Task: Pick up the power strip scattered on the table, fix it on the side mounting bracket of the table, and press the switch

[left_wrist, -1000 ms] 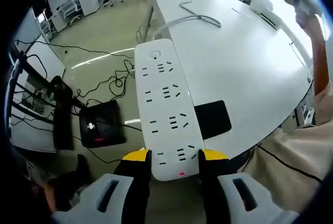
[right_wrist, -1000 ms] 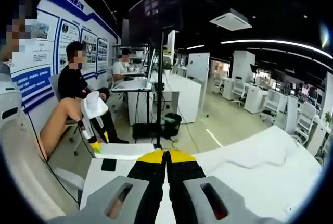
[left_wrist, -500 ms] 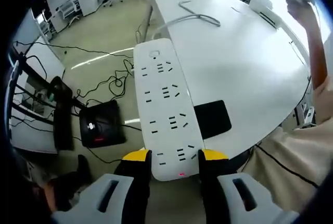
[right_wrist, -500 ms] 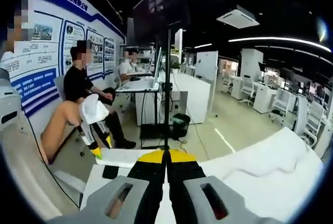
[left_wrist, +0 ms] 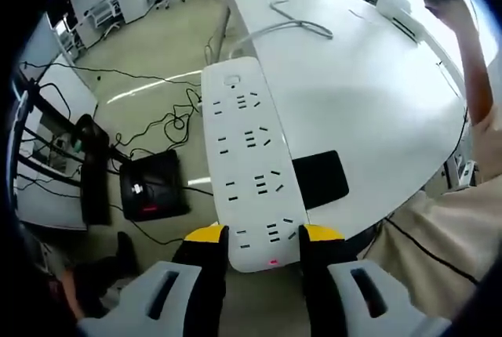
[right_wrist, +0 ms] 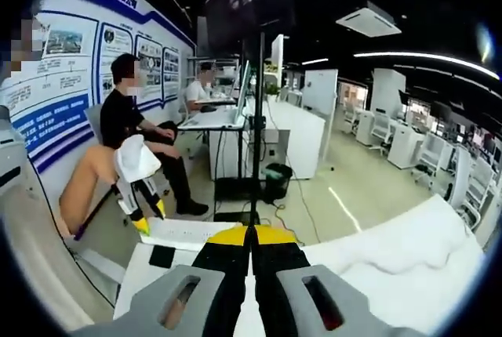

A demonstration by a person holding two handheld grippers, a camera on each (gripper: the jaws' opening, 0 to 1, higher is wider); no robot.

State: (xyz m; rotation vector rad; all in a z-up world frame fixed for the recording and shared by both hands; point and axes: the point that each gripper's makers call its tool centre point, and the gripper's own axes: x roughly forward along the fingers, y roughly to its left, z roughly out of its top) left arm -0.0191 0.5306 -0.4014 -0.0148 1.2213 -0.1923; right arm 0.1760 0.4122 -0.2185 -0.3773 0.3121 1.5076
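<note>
Between the yellow-tipped jaws of the left tongs [left_wrist: 263, 235] sits the near end of the white power strip [left_wrist: 251, 164], pinched across its width, with the strip running away from the camera along the edge of the white tabletop [left_wrist: 369, 110]. Its far end, where a round switch [left_wrist: 232, 82] shows, lies near the tabletop's rim, and a small red light [left_wrist: 273, 261] glows at the held end. I judge the pick-up step done and the carry to the side bracket in hand; no bracket can be made out with certainty from here.

The right tongs [right_wrist: 252, 237] are raised well clear of the work, jaws pressed together with nothing between them, looking out across the office; in the right gripper view the left tongs [right_wrist: 147, 215] show below, holding the strip at the tabletop's edge.

The next move, as I read it, calls for lining the strip up against the tabletop's side and seating it there, then bringing the closed right tongs down onto the switch.

A black pad [left_wrist: 320, 179] lies on the tabletop just beside the strip, and the grey cord [left_wrist: 294, 27] trails across the far surface. Below, on the floor, a black box [left_wrist: 153, 186] and loose black cables [left_wrist: 169, 121] could catch anything lowered past the edge. Seated people [right_wrist: 133, 129] work at desks beyond, well apart.
</note>
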